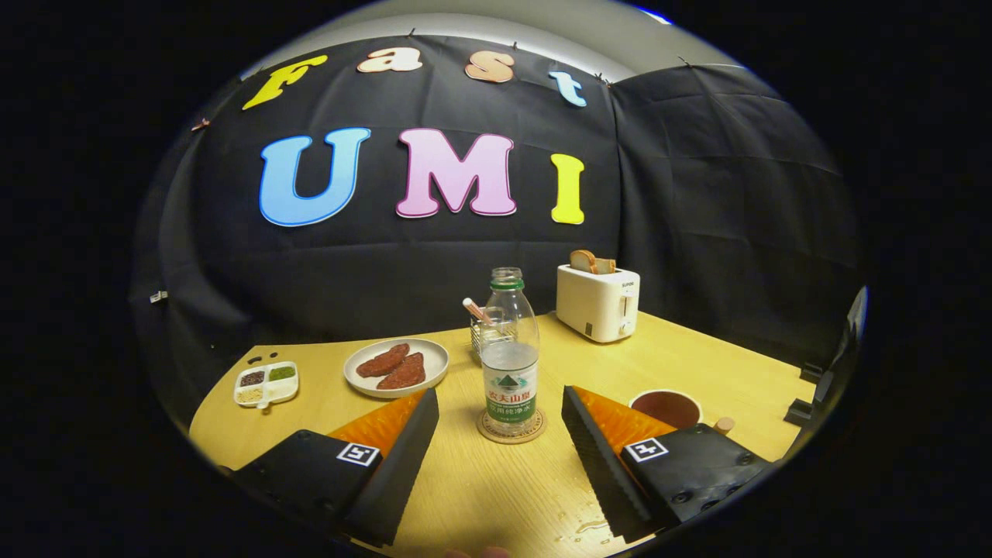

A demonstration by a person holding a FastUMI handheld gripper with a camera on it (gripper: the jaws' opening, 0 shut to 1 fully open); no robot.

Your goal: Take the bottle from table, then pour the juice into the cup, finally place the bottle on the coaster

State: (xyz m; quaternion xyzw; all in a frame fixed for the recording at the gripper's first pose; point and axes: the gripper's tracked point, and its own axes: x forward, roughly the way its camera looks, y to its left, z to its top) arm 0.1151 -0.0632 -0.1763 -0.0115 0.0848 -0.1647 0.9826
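A clear plastic bottle [509, 356] with no cap stands upright on a round cork coaster [511, 428], about half full of clear liquid. My gripper [500, 399] is open, one finger on each side of the bottle with a gap to it; neither finger touches it. The cup [666, 407], white with a dark inside, sits on the table behind the right finger.
On the wooden table [480, 480] beyond the bottle are a white plate [397, 364] with two brown patties, a small divided dish [266, 383], a wire holder [487, 333] and a white toaster [597, 301] holding bread. A small cork [724, 424] lies by the cup.
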